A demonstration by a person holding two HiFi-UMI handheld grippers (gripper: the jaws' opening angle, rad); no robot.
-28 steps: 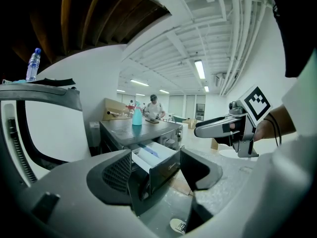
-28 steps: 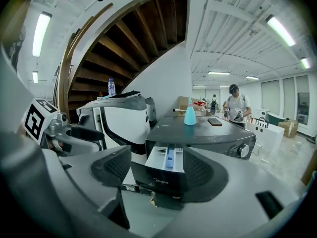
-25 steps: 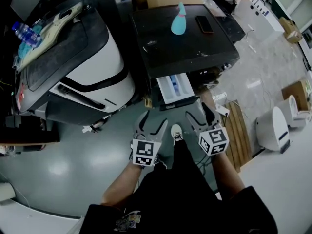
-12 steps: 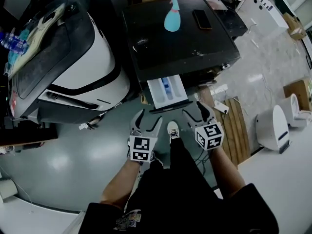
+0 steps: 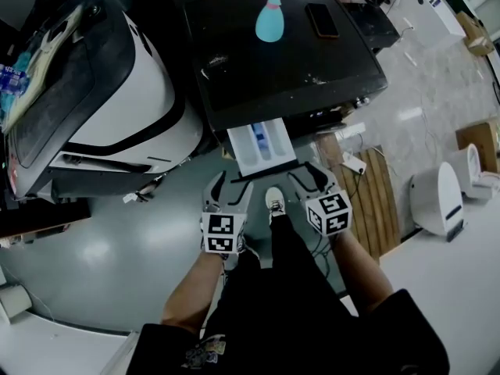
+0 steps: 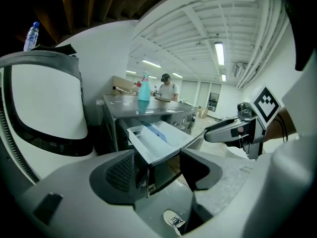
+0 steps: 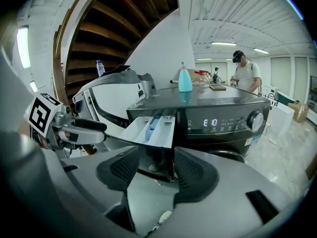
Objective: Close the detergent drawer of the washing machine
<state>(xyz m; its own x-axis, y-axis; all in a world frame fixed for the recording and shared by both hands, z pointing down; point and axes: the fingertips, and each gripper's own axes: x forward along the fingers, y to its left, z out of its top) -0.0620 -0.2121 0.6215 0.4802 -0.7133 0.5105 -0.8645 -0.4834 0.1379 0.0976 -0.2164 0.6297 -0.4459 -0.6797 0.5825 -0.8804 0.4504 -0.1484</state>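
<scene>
The left tool [image 5: 232,190] and right tool [image 5: 310,180] are hovering spread and empty before the open detergent drawer [image 5: 262,145], right jaws just narrowing, likely readying a push.

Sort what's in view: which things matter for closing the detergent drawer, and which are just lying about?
Job: detergent drawer, pulled out; black washing machine.
Lying about: teal spray bottle and phone on the washer's top; water bottle on the white machine beside it.

Glossy black top on the washing machine [image 5: 289,61] — smooth white plastic detergent drawer [image 5: 262,148] — shiny grey floor [image 5: 109,244]
</scene>
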